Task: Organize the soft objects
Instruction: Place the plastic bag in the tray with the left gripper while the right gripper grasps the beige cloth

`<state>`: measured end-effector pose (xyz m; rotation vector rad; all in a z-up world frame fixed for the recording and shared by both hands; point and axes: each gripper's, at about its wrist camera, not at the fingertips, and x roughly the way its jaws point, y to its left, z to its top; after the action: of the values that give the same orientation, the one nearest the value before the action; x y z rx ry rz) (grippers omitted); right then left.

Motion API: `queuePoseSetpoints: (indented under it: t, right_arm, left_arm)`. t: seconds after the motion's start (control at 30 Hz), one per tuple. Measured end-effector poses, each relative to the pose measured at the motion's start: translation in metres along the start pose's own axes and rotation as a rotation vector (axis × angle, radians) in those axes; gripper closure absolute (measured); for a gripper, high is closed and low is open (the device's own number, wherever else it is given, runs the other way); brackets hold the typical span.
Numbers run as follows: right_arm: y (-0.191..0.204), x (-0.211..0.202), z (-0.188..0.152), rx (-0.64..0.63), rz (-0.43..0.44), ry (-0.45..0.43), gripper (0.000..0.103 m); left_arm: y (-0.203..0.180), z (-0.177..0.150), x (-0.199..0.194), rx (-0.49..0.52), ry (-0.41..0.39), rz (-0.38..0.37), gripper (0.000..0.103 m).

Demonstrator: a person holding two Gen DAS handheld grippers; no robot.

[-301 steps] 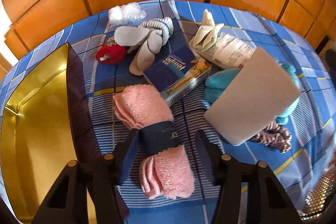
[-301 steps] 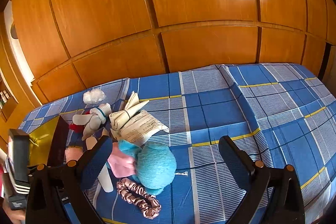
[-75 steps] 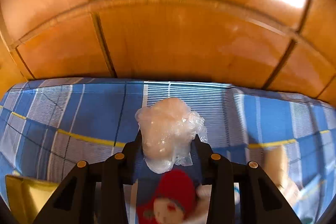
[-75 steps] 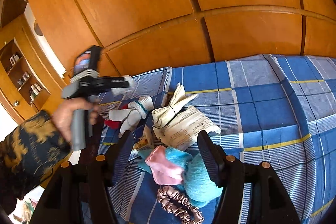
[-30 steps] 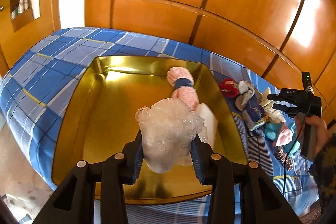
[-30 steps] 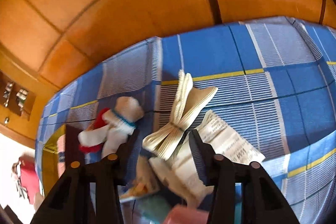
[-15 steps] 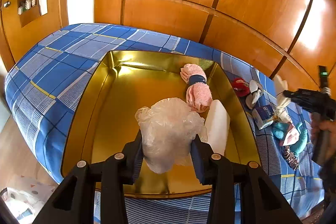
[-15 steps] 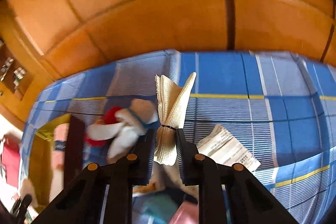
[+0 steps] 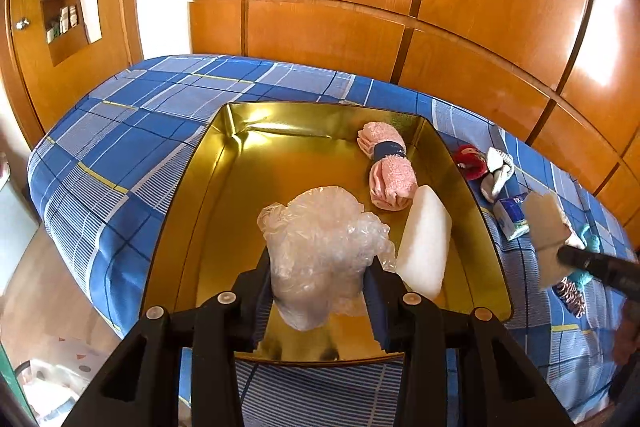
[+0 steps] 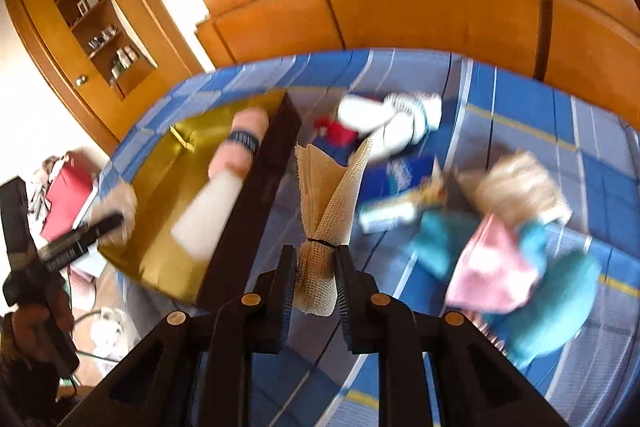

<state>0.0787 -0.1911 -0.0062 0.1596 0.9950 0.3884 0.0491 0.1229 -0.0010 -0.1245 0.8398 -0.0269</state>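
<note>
My left gripper point(image 9: 320, 291) is shut on a crumpled clear plastic bag point(image 9: 320, 247), which hangs above the gold tray point(image 9: 188, 195). Inside the tray lie a rolled pink towel point(image 9: 390, 171) with a dark band and a white foam sponge point(image 9: 424, 247). My right gripper point(image 10: 316, 275) is shut on a tied beige mesh cloth point(image 10: 328, 195), held in the air over the blue checked bedspread point(image 10: 520, 95), just right of the tray's dark wall point(image 10: 256, 195). In the left wrist view the beige cloth point(image 9: 546, 227) shows blurred at the right edge.
On the bed right of the tray lie a red and white soft toy point(image 9: 480, 167), a blue tissue pack point(image 9: 512, 217), a teal plush with pink cloth point(image 10: 520, 259) and a striped scrunchie point(image 9: 572, 297). Wooden wardrobe panels point(image 9: 440, 7) rise behind. The floor point(image 9: 44, 299) lies left of the bed.
My right gripper closed on the beige mesh cloth, lifted it off the bed and carried it left toward the tray, rolling as it went. The left gripper kept the bag over the tray.
</note>
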Motion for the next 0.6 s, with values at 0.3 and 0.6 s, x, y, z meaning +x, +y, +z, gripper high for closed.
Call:
queuePoseSetpoints:
  t: [0.3, 0.6]
  right_arm:
    - [-0.018, 0.019, -0.026, 0.051, 0.010, 0.030, 0.085]
    - [-0.022, 0.022, -0.027, 0.055, 0.020, 0.019, 0.085]
  left_arm:
    - [-0.006, -0.004, -0.003, 0.034, 0.002, 0.030, 0.062]
    - [-0.005, 0.008, 0.016, 0.010, 0.071, 0.000, 0.062]
